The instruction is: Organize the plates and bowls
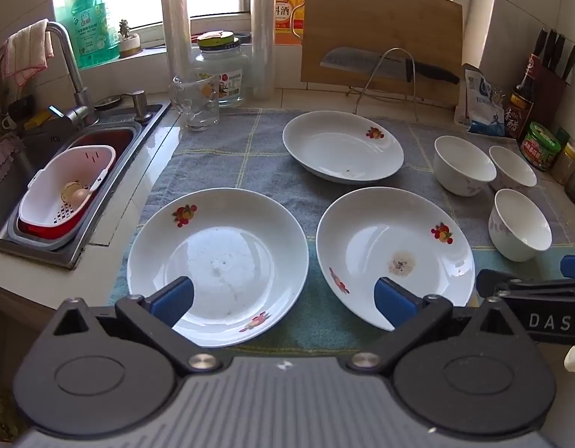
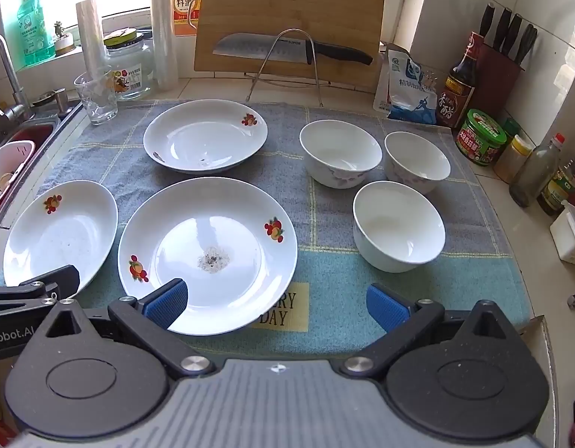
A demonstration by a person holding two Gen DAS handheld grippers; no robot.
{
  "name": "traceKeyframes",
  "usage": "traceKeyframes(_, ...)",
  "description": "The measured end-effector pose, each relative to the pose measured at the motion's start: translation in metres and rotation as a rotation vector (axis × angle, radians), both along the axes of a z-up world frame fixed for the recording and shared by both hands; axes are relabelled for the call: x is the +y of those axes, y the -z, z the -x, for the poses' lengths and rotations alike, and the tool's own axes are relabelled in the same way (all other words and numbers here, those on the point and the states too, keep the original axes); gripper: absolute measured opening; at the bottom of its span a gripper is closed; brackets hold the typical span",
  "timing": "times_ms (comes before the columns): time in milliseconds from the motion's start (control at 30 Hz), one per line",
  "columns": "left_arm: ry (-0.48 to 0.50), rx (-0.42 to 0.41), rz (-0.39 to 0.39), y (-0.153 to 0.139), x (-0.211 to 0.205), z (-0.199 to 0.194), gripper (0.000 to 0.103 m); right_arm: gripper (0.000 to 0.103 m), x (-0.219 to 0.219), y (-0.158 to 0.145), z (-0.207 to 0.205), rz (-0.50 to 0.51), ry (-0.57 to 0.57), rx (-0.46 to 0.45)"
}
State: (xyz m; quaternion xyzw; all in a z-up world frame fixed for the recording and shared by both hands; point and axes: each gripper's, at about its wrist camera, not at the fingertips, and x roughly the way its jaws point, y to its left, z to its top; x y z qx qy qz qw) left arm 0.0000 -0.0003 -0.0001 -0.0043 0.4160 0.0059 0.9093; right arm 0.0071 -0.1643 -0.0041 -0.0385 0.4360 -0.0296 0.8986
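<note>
We are hovering both grippers over the towel (image 2: 325,201), and nothing is being sorted yet: three plates and three bowls are lying apart, none stacked. The left gripper (image 1: 283,298) is standing wide open and empty, its pads spread above the near-left plate (image 1: 216,261) and the near-right plate (image 1: 395,254). The right gripper (image 2: 276,298) is likewise gaping and holding nothing, one pad above the rim of that same near-right plate, the other over bare towel.

The far plate (image 1: 343,145) is sitting behind them, and the bowls are clustering to the right: the back-left bowl (image 2: 339,153), the back-right bowl (image 2: 416,160) and the front bowl (image 2: 397,224), close together, the back pair perhaps touching.

We are judging this the start; the next move is calling for one gripper to drop to a plate's rim, pinch it, and lift it onto another.

The grippers' bodies are hiding the plates' near rims, so we cannot tell how close the pads are hanging to them. A dark speckled patch in the near-right plate is hard to make out. The sink (image 1: 112,142) is being cut off at the left.
</note>
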Motion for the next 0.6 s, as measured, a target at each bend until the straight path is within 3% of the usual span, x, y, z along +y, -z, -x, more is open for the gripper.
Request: traceKeyframes(600,0.005,-0.012,0.012,-0.0029,0.0008,0.0001,0.102,0.103,-0.0001,-0.0017,-0.0012,0.003,0.002,-0.007)
